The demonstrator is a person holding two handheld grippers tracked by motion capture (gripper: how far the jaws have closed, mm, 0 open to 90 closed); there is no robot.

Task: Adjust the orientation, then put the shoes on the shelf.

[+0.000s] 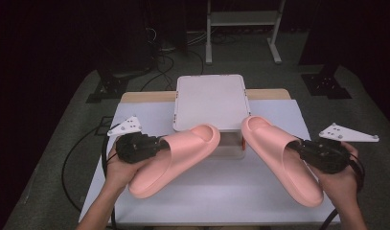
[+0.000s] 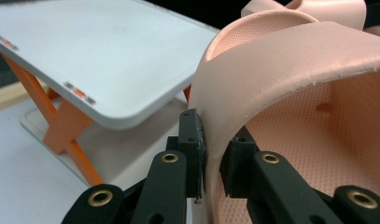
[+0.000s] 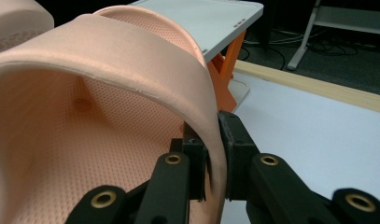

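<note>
Two pink foam slippers are held above the white table (image 1: 221,191). My left gripper (image 1: 160,143) is shut on the strap edge of the left slipper (image 1: 176,158); in the left gripper view its jaws pinch the strap wall (image 2: 213,154) of that slipper (image 2: 290,70). My right gripper (image 1: 298,146) is shut on the strap edge of the right slipper (image 1: 279,158); in the right gripper view the strap (image 3: 214,154) of that slipper (image 3: 108,60) sits between the jaws. Both toes point toward a white two-tier rack (image 1: 211,100).
The rack (image 2: 99,60) has a white top shelf on orange crossed legs (image 3: 227,65), with a lower shelf beneath. A wooden strip runs along the table's far edge (image 3: 309,84). Beyond it, stands and cables lie on the dark floor (image 1: 173,52).
</note>
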